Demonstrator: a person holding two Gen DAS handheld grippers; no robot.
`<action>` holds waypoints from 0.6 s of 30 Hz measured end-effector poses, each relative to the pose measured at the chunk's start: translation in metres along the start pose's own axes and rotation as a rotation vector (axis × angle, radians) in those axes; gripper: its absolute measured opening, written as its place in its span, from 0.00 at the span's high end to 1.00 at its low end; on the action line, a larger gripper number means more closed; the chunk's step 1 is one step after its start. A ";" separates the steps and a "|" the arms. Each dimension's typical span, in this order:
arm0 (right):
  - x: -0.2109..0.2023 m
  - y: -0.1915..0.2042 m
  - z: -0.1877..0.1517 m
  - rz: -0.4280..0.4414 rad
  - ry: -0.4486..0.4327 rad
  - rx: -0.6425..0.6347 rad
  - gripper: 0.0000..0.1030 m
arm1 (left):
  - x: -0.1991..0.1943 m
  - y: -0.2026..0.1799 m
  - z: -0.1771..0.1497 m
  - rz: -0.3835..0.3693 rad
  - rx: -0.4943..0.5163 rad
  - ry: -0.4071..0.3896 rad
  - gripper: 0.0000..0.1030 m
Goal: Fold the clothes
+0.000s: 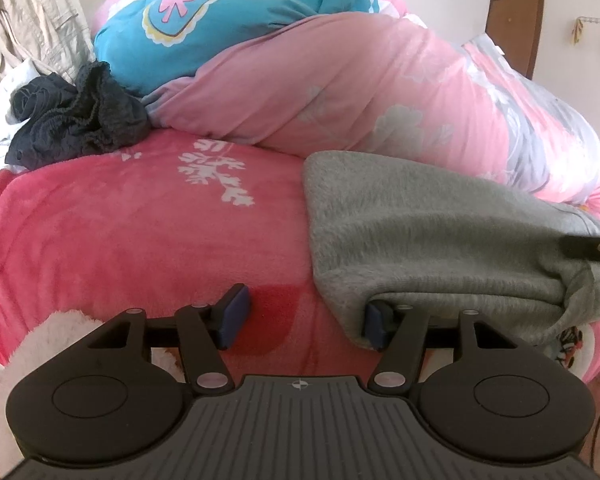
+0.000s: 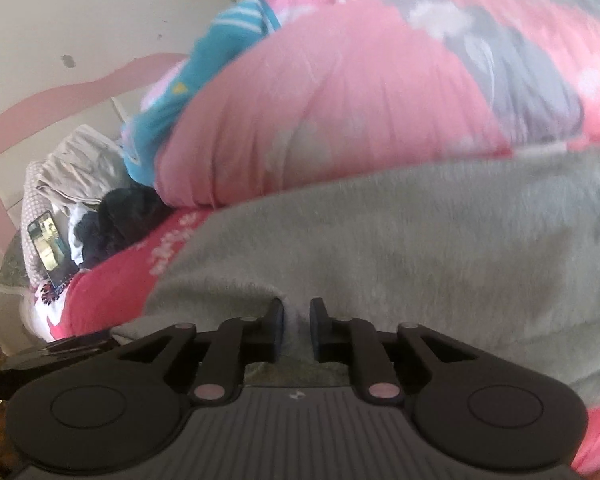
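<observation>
Right hand-held gripper (image 2: 296, 330) pinching fuzzy grey garment (image 2: 380, 240)

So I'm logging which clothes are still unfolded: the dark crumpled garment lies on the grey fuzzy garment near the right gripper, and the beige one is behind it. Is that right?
Not quite. The dark crumpled garment lies on the pink blanket at the far left, well apart from the grey fuzzy garment, as the left wrist view shows. The beige garment is indeed behind it.

left tool (image 1: 304, 316) jaws apart | right tool (image 2: 297, 330) jaws pinched narrow
</observation>
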State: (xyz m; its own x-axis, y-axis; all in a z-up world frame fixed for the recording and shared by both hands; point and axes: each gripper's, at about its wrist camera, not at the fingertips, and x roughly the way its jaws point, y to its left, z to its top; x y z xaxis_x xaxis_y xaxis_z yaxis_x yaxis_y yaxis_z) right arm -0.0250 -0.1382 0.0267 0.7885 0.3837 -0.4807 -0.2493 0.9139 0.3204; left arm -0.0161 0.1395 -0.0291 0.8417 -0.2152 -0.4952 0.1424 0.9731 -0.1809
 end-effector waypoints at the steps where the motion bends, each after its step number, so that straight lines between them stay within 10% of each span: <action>1: -0.004 0.003 0.003 -0.004 -0.018 -0.019 0.80 | 0.000 0.000 0.000 0.000 0.000 0.000 0.41; 8: -0.018 0.022 0.023 0.045 -0.099 -0.100 0.80 | 0.000 0.000 0.000 -0.002 -0.002 -0.001 0.41; 13: 0.002 0.046 0.019 0.130 -0.008 -0.161 0.77 | 0.000 0.000 -0.002 -0.004 0.001 -0.006 0.41; 18: 0.036 0.054 0.014 0.037 0.128 -0.214 0.65 | 0.000 0.001 -0.004 -0.012 0.002 -0.013 0.41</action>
State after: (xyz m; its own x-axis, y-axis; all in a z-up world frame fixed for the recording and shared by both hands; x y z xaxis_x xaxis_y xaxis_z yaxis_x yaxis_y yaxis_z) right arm -0.0020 -0.0768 0.0379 0.7026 0.4189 -0.5752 -0.4008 0.9009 0.1666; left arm -0.0178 0.1403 -0.0329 0.8465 -0.2258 -0.4822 0.1534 0.9707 -0.1852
